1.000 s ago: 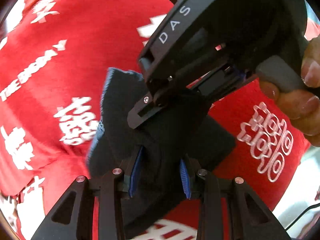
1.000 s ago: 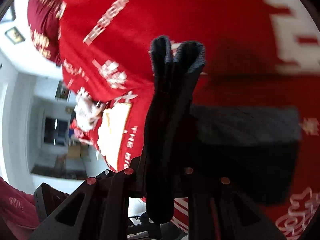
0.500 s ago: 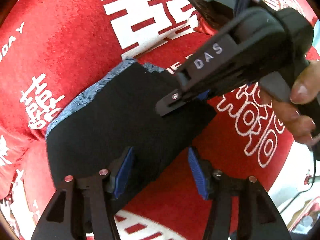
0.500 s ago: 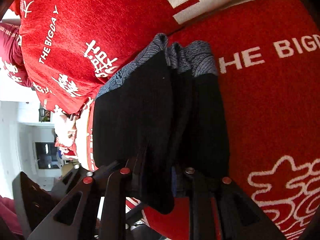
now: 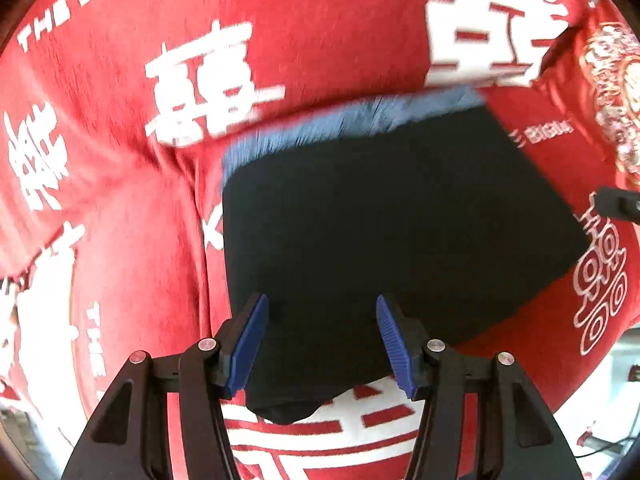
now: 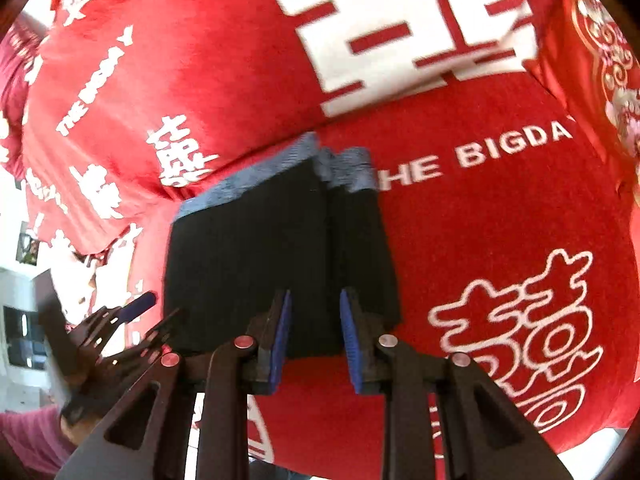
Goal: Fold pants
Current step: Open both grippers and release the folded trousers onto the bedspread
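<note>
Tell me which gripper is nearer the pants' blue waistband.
Hard to call; right, slightly. The right gripper sits open at the folded pants' near edge, waistband straight ahead. The left gripper is open at the near edge too.

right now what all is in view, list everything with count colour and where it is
folded pants: one, black with a blue-grey waistband at the far edge, lying flat on the red cloth in front of both tongs
red cloth: one, red with white characters and the words THE BIGDAY, spread under the pants and filling both views
room behind: white walls and dark furniture, only a sliver at the left edge of the right wrist view, too small to detail
left tongs: one, black with blue pads, open over the near edge of the pants
right tongs: one, black with blue pads, open at the near right part of the pants
</note>
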{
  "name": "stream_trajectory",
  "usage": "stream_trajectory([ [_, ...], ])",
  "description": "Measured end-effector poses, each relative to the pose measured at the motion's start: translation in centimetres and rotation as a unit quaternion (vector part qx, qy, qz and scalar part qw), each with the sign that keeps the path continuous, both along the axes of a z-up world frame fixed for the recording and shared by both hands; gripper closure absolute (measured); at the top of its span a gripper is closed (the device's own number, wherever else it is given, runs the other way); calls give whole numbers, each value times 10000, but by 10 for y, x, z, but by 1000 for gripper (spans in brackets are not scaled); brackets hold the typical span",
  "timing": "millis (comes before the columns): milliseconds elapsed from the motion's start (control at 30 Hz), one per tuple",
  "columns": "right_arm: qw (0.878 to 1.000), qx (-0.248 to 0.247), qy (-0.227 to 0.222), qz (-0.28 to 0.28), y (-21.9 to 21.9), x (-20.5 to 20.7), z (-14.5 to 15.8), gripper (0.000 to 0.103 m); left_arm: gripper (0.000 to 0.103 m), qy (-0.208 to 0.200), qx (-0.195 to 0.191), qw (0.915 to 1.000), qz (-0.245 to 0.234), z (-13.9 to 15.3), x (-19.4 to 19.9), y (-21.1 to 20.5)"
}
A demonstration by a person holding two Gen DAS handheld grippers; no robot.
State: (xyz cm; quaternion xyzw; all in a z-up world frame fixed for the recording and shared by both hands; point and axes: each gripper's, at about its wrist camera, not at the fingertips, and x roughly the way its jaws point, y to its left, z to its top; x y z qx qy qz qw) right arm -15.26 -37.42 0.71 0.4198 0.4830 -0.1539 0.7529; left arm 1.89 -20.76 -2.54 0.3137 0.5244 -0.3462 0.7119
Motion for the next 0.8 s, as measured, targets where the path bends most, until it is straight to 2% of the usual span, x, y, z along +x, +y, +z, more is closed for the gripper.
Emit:
stream_trajectory([
  [67, 9996, -10, 174, 220, 12, 12, -8, 75, 38, 207, 22, 9996, 189, -8, 6, 5],
  [100, 9985, -42, 407, 366, 20, 19, -17, 75, 36, 283, -51, 9992, 291, -8, 8, 7],
  [200, 9956, -165, 806, 441, 25, 24, -42, 75, 36, 455, -110, 9983, 340, -8, 12, 9],
  [333, 9963, -90, 820, 234, 22, 23, -44, 75, 35, 571, -117, 9977, 345, -6, 14, 13],
  [367, 9959, -128, 866, 246, 22, 22, -43, 74, 28, 619, -116, 9973, 387, -5, 16, 16],
  [400, 9949, -177, 960, 260, 24, 23, -41, 70, 13, 659, -107, 9968, 442, -6, 19, 17],
  [433, 9940, -209, 1038, 265, 25, 23, -40, 68, 11, 694, -126, 9962, 515, -4, 20, 20],
  [500, 9927, -257, 1157, 229, 28, 24, -37, 59, 11, 791, -193, 9950, 585, -1, 24, 25],
  [800, 9897, -197, 1418, -34, 58, 32, -23, 42, 11, 871, 26, 9951, 461, -2, 40, 46],
])
